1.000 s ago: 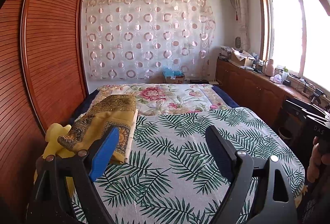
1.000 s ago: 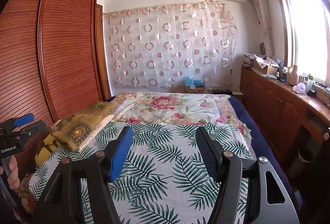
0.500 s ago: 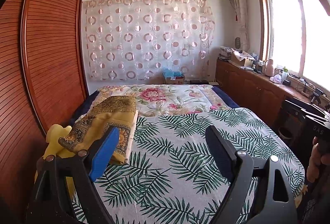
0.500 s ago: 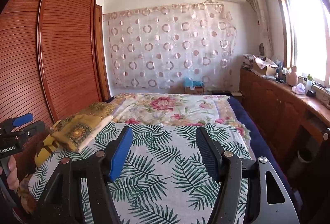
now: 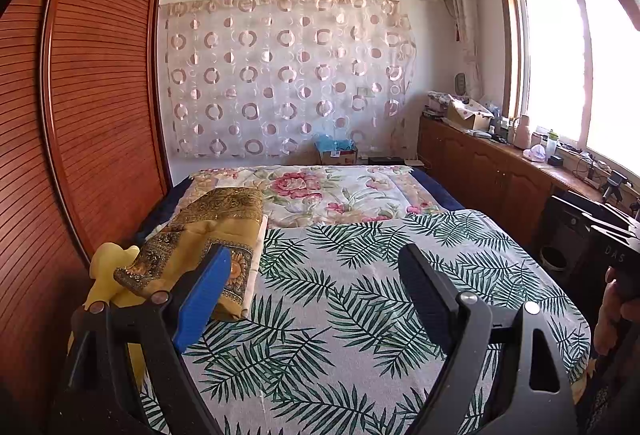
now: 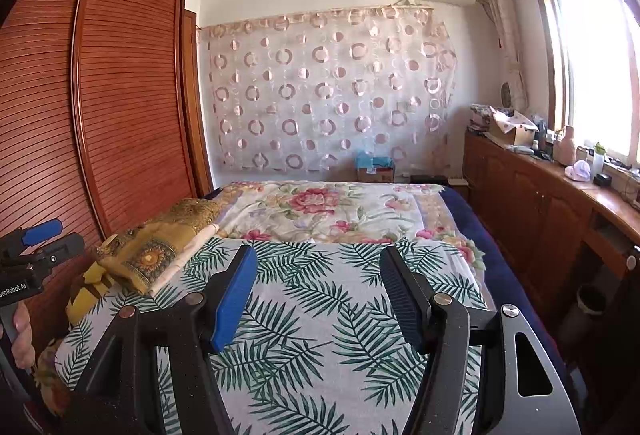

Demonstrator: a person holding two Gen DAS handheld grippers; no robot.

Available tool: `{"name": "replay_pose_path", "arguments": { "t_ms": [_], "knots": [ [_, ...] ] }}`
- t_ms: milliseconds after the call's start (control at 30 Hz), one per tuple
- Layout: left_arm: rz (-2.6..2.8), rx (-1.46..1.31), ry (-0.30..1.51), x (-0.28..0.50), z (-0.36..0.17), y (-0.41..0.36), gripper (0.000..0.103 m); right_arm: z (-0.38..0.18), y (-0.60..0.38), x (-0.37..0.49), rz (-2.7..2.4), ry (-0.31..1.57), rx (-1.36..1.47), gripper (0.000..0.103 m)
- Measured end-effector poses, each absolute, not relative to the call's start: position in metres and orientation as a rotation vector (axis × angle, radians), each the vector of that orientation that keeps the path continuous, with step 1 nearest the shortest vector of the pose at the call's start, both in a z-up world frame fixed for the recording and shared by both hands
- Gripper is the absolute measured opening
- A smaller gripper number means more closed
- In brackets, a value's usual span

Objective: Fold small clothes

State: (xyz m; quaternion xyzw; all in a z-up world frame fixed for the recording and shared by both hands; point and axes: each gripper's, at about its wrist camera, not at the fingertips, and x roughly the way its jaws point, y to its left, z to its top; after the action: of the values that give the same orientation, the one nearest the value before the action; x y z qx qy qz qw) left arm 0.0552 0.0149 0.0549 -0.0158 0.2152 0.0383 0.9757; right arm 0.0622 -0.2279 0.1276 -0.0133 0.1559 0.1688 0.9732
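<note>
A soft folded mustard cloth (image 5: 216,235) with ornate gold borders lies at the bed's (image 5: 360,315) left edge. The left gripper (image 5: 316,299) and right gripper (image 6: 318,299) hover level, fingers spread, empty.

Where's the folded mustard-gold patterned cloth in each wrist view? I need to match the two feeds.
Left wrist: folded mustard-gold patterned cloth lies lower left, behind the blue finger pad.
Right wrist: the cloth lies left of centre, by the wardrobe.
Shared landmark: the white palm-leaf print bedsheet, whose left edge it sits on.
</note>
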Motion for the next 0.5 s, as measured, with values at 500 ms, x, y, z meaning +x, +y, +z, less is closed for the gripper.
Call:
{"name": "replay_pose_path", "arguments": {
  "t_ms": [500],
  "knots": [
    [0.077, -0.032, 0.431, 0.0549, 0.0536, 0.0157, 0.086, 0.1266, -0.229, 0.0617, 0.339, 0.31, -0.026, 0.066]
  ]
}}
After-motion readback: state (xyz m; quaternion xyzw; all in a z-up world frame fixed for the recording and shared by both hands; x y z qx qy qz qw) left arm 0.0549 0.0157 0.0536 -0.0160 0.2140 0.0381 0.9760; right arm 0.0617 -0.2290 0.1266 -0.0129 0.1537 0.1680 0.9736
